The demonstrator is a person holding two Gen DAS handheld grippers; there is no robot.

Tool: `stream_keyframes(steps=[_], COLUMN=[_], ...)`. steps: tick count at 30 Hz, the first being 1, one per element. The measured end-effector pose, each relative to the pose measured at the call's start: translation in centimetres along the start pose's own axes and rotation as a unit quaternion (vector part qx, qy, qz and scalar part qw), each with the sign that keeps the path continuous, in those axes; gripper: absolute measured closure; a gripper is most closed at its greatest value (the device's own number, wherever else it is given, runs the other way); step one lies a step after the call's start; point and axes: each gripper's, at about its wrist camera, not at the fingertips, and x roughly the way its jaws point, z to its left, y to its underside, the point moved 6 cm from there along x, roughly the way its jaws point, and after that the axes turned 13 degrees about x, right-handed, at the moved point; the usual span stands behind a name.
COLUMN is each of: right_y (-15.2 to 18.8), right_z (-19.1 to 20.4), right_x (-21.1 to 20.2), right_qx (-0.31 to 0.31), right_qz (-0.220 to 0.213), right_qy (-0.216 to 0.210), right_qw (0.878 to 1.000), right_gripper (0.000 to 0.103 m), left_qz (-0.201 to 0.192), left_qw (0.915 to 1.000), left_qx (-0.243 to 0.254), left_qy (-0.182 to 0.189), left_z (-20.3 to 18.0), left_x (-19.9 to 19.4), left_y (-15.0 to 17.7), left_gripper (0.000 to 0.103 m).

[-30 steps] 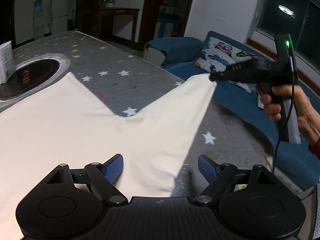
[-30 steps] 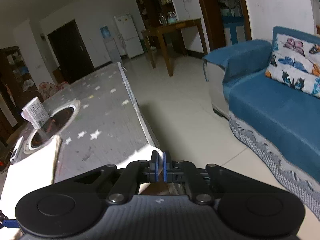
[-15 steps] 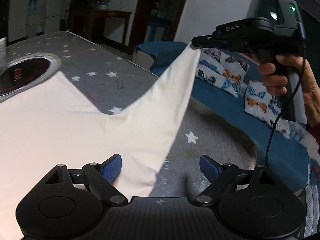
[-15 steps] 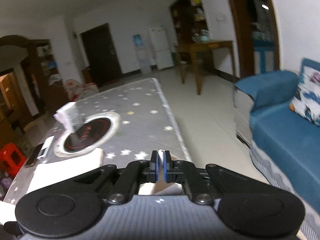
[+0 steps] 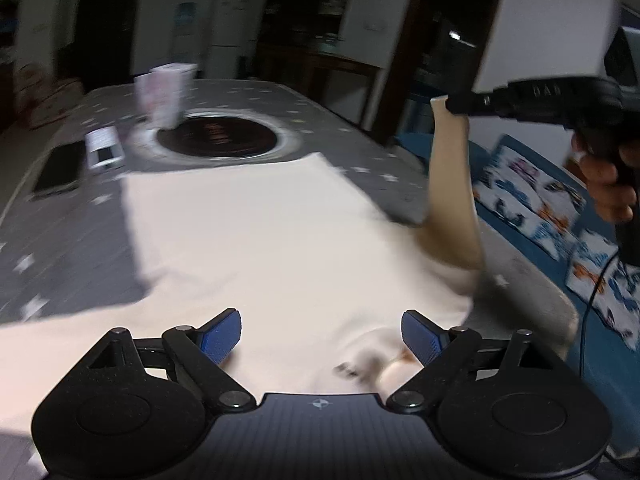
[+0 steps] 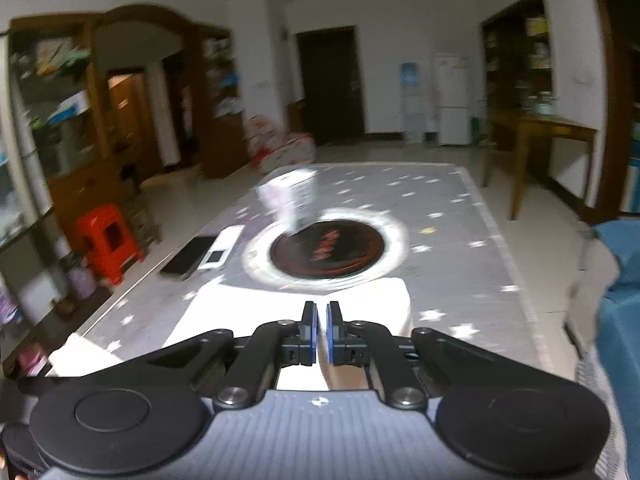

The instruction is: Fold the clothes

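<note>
While the cream shirt [image 5: 256, 240] lies spread flat over the star-patterned desk [image 5: 60, 240], my right gripper [image 6: 321, 334] pinches one sleeve [image 5: 454, 184] and holds it up off the desk, its pads nearly together with the cloth between them. My left gripper [image 5: 321, 334] hangs wide open above the collar end, holding nothing. Beyond the shirt sit a round black cooktop [image 5: 218, 138], a phone [image 5: 60, 170] and a carton (blurred) [image 5: 162, 94].

Box [image 5: 166, 94], phones [image 5: 82, 162] crowd table's [image 5: 72, 248] far-left; right edge free.
</note>
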Motion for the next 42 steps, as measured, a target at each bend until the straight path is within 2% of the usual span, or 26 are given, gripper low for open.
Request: stream_keyframes(steps=[9,16,20,21,27,32,35,41,42], right_y=[6.6,10.8,11.7,11.7,10.1,8.4,8.1,9.2,9.4], right_z=[7.8,10.7,11.6,11.7,10.5,7.2,3.9,-3.0,-3.6], right_x=[5.9,8.6,8.5,8.5,7.3,5.2,4.3,3.0,2.9], right_qx=[-0.051,-0.062,-0.069,-0.068,-0.061,-0.083,-0.085,-0.049,-0.043], right_qz=[0.095,0.160,0.173,0.175,0.165,0.139,0.136,0.148,0.150], right_qy=[-0.053,-0.082,-0.101,-0.106,-0.112,-0.074,-0.033,0.038,0.044], right_qw=[0.993,0.982,0.977,0.977,0.978,0.984,0.987,0.987,0.987], right_gripper=[0.099,0.099,0.097,0.094,0.093,0.093,0.093,0.093,0.093], left_qz=[-0.002,-0.003,-0.004,-0.003,-0.003,-0.005,-0.007,0.010,0.012], left_qw=[0.9990,0.9982,0.9982,0.9982,0.9984,0.9987,0.9991,0.9992,0.9991], left_qx=[-0.038,-0.054,-0.055,-0.054,-0.050,-0.045,-0.038,-0.013,-0.009], left_qy=[-0.023,-0.025,-0.024,-0.024,-0.025,-0.023,-0.019,-0.036,-0.039], left_z=[2.3,2.9,3.1,3.1,3.1,2.8,2.3,1.8,1.7], left_x=[-2.0,-2.3,-1.9,-1.8,-1.0,-0.2,0.7,2.4,2.7], left_y=[2.5,3.3,3.0,3.0,2.1,1.1,0.3,0.2,0.2], left_gripper=[0.013,0.013,0.013,0.013,0.013,0.015,0.022,0.037,0.043])
